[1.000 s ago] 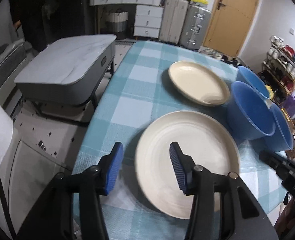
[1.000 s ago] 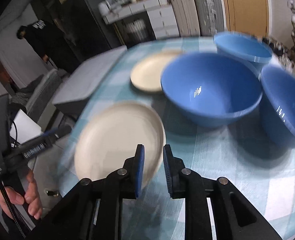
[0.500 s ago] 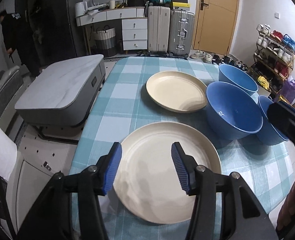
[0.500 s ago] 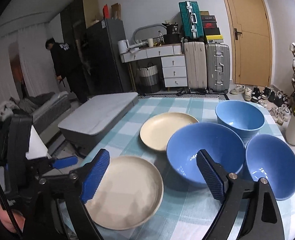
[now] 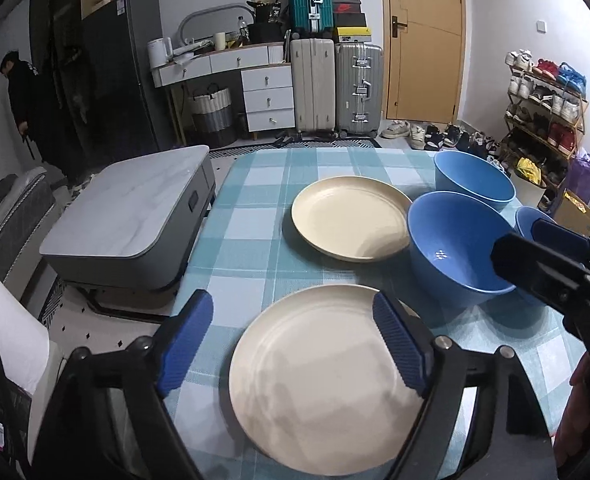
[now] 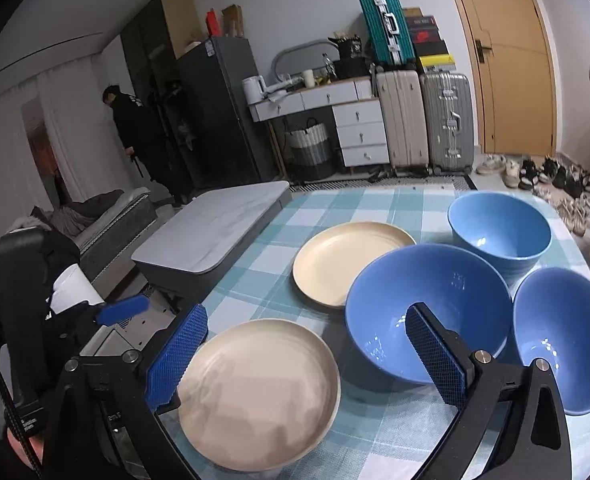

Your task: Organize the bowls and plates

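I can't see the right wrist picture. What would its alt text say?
Two cream plates, the near plate and far plate, and three blue bowls sit on a checked tablecloth. The right tool hovers above them, empty, its jaws opening. Suitcases and a door stand behind.

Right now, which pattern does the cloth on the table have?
The tablecloth has a check pattern in teal, light blue and white. The left wrist view shows it best.
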Action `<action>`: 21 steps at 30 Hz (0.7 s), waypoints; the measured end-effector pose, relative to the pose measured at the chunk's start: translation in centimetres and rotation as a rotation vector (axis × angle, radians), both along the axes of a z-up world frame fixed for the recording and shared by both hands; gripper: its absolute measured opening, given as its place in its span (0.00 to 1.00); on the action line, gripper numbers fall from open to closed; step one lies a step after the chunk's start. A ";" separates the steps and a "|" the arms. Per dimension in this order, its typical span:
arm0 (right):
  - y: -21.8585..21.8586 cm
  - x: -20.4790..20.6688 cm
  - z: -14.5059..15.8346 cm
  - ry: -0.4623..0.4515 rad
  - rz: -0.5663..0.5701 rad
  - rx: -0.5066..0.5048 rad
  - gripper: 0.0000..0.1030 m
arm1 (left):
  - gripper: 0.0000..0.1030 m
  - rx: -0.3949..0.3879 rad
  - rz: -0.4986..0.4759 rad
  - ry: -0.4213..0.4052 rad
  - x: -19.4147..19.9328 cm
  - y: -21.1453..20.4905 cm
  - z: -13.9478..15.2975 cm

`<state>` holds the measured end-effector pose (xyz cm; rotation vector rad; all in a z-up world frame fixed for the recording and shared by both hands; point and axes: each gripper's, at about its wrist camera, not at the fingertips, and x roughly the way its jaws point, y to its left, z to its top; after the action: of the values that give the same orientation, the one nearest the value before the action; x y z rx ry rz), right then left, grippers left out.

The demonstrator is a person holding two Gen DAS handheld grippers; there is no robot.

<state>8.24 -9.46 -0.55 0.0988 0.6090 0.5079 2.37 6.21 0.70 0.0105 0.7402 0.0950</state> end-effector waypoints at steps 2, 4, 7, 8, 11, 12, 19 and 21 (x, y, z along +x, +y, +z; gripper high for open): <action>-0.1 0.2 0.1 0.008 -0.003 0.007 0.98 | 0.81 -0.004 0.002 0.005 0.4 0.1 0.0; -0.1 0.4 0.2 0.008 -0.010 0.011 0.98 | 0.81 -0.005 0.010 0.003 0.8 0.3 0.2; 0.0 0.5 0.6 0.001 -0.021 -0.005 0.98 | 0.81 -0.024 0.022 -0.004 1.1 0.8 0.3; 0.0 0.7 0.7 0.001 -0.019 -0.013 0.98 | 0.82 -0.035 0.023 -0.002 1.4 0.9 0.2; 0.1 1.2 1.2 0.003 -0.017 -0.026 0.98 | 0.94 -0.054 0.035 0.012 2.9 1.7 0.2; 0.2 1.5 1.5 0.006 -0.020 -0.028 0.98 | 0.94 -0.056 0.054 0.016 3.4 2.1 0.1; -0.4 6.3 2.7 0.129 -0.053 -0.015 0.98 | 0.95 -0.035 0.108 0.074 7.4 3.6 -1.0; -0.4 7.9 2.8 0.160 -0.055 -0.009 0.98 | 0.95 -0.027 0.112 0.079 8.1 3.8 -1.2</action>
<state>16.11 -9.81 2.20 0.1483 0.7627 0.4470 10.48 10.00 -0.54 -0.0534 0.8205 0.1927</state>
